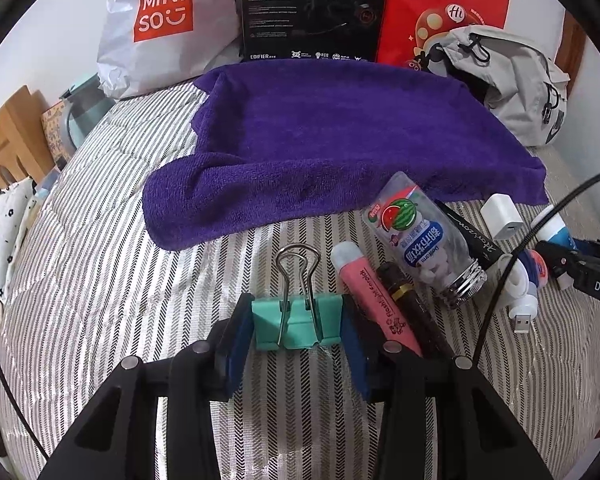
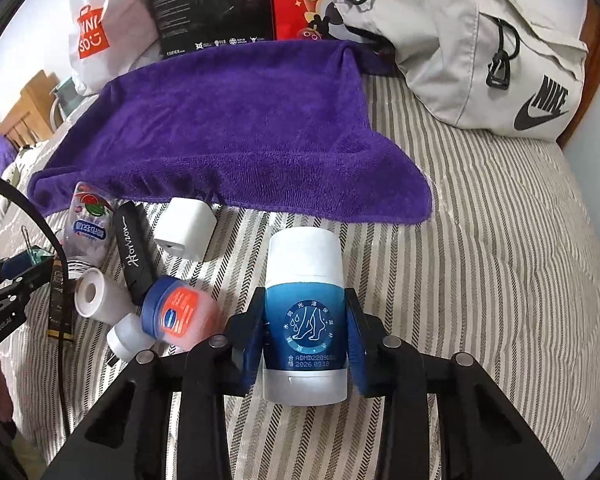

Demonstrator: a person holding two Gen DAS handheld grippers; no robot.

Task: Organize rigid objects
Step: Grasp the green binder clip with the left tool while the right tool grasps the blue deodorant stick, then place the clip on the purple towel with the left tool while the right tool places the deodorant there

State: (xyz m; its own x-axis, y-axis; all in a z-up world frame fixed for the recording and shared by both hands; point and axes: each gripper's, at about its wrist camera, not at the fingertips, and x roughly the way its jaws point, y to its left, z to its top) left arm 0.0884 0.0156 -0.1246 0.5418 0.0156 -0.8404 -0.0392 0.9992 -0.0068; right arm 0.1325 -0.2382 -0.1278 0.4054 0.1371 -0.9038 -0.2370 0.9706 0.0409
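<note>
The black box (image 1: pixel 314 8) and red bag (image 1: pixel 440 8) are cut off by the upper edge; small box print is unreadable.

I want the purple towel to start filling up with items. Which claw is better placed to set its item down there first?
Probably the right claw: it grips the blue and white tube, with only bare striped bedding before the purple towel. The left claw grips the green binder clip, crowded by the pink highlighter.

Both views look from just above a striped bed (image 1: pixel 100 264) toward the wall at its far edge, close over the bedding. The left wrist view sits further left, the right wrist view further right. Both share the purple towel (image 1: pixel 320 136) (image 2: pixel 228 132), the white shopping bag (image 1: pixel 160 20) (image 2: pixel 96 28), the black box (image 1: pixel 312 8) (image 2: pixel 208 4) and the grey backpack (image 1: pixel 520 92) (image 2: pixel 480 48).
</note>
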